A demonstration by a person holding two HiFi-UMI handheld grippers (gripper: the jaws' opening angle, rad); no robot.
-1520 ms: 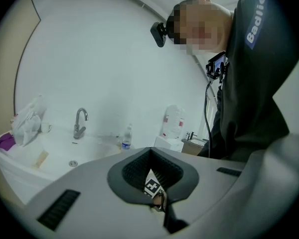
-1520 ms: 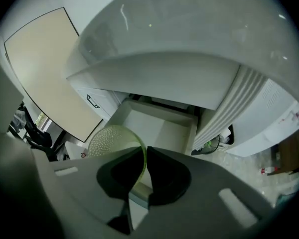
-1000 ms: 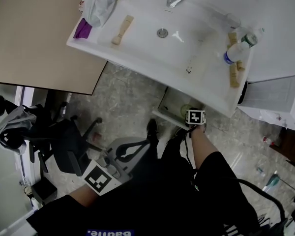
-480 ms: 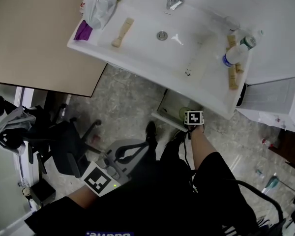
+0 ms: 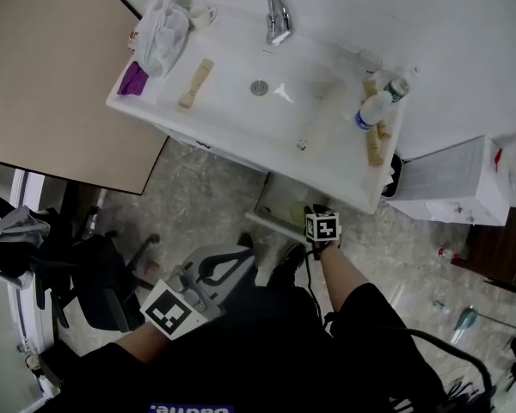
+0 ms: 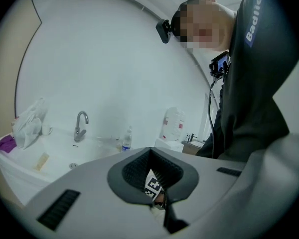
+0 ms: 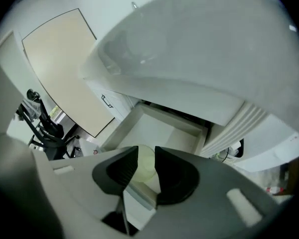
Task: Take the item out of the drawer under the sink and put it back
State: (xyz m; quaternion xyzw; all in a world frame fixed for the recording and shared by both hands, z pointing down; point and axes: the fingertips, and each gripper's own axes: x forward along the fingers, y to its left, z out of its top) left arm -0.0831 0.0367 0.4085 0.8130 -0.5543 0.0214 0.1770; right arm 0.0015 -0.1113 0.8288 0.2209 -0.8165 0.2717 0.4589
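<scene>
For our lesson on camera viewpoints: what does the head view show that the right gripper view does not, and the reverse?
Only the head view: the faucet, the drain and the bottle. Only the right gripper view: the right gripper, its jaws opening with the pale round item between them, and the sink's underside. Both: the open drawer and the beige panel.

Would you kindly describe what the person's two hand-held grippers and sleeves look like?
The left hand-held gripper and the right hand-held gripper share light grey moulded bodies with dark jaw pads. Each carries a white cube printed with black square markers. The person wears a black short-sleeved top.
</scene>
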